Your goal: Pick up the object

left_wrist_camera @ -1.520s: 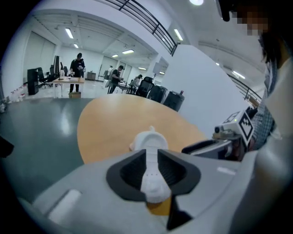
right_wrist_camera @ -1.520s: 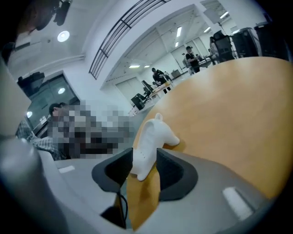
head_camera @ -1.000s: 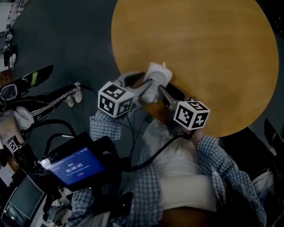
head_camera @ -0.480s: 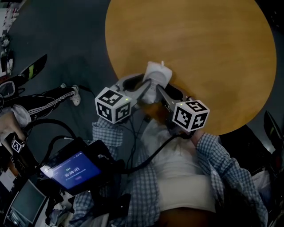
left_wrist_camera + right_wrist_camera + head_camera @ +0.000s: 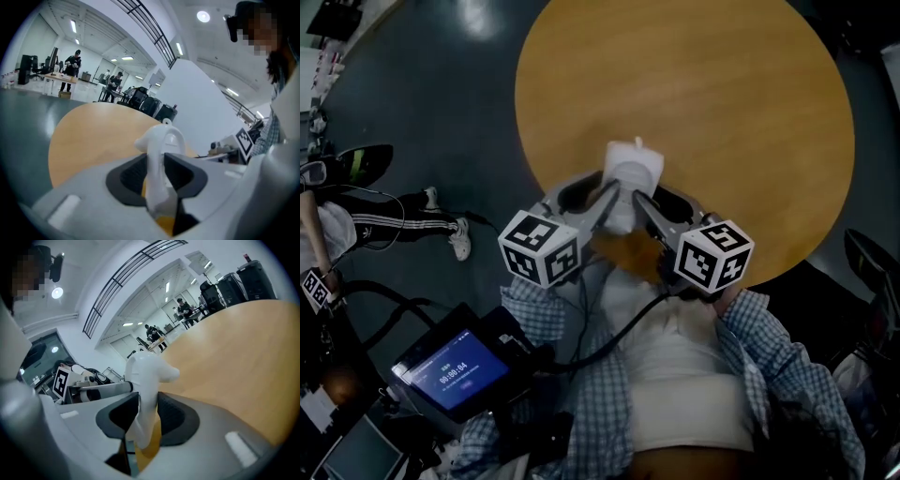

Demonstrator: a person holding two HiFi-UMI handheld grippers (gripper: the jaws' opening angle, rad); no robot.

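At far left in the head view, a lit handheld screen [image 5: 455, 375] sits low beside the operator and is not involved in the task.

Left gripper [image 5: 607, 199]: it reaches forward from its marker cube [image 5: 542, 247] and approaches the white object [image 5: 633, 169] from the left. In the left gripper view, both dark pads [image 5: 133, 174] press against the object's narrow lower body. This gripper is clenched on the white object.

White object: a moulded plastic piece with a small loop on top and a stub on one side. It stands upright at the near edge of the round wooden tabletop [image 5: 722, 112], between the two grippers. The frames do not show whether its base has left the tabletop.

Right gripper [image 5: 645, 202]: it mirrors the left, coming in from the right. The right gripper view shows its pads [image 5: 171, 417] closed on the same lower body, so it too is grasping the white object.

Judgement: the opposed two-sided hold keeps a tall, narrow piece from tipping or rotating. Gripping low leaves the loop and stub free. The grasp appears established; the lift is the step in hand. Uneven raising of the two grippers could twist the piece.
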